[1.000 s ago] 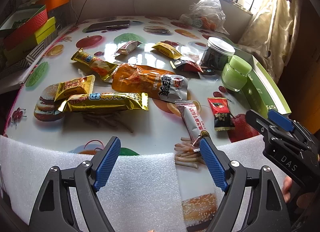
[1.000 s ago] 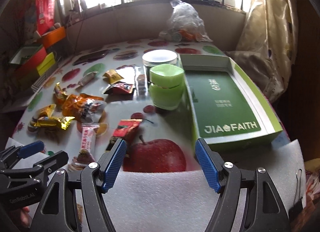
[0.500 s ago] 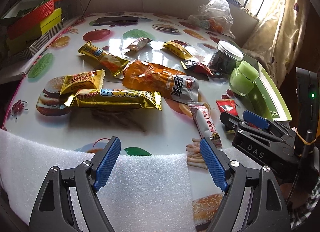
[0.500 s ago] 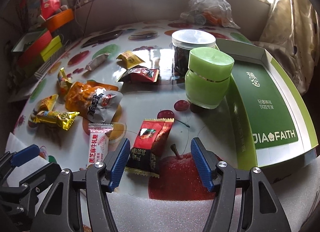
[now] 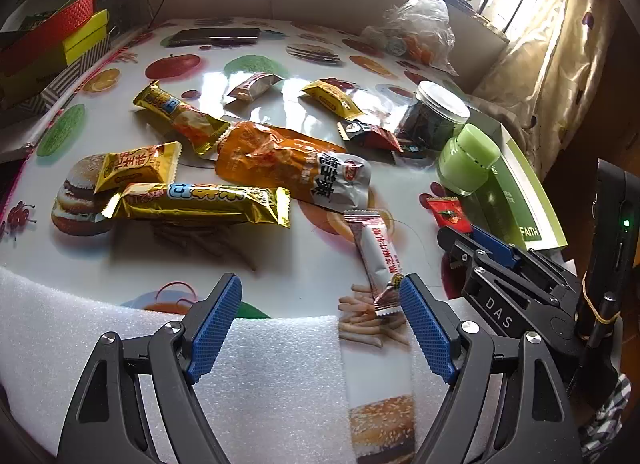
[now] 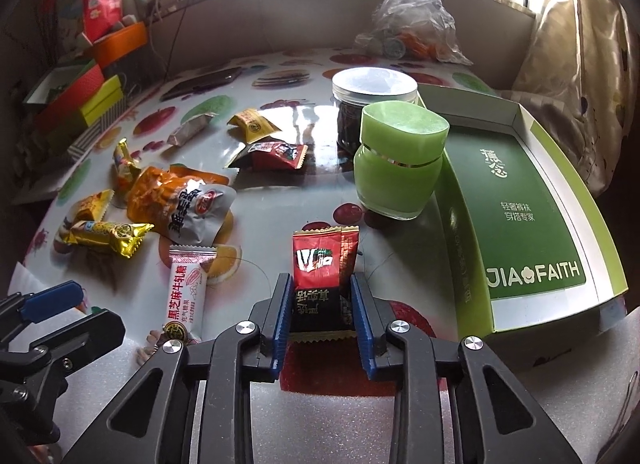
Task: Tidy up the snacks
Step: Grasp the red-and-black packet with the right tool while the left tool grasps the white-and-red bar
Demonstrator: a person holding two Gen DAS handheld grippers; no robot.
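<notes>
So far almost nothing looks sorted. My right gripper is closing its jaws around the red-and-black snack packet, which lies flat on the table just beside the green box; the pads sit at the packet's two edges, though I cannot tell whether they press it yet. My left gripper hangs with its jaws spread wide and nothing between them, over the foam sheet at the table's near edge. The green box looks empty of snacks, as I read it. The pink-and-white bar, the gold bar, the orange pouch and several small packets are scattered across the table, so I judge that nearly the whole job remains.
</notes>
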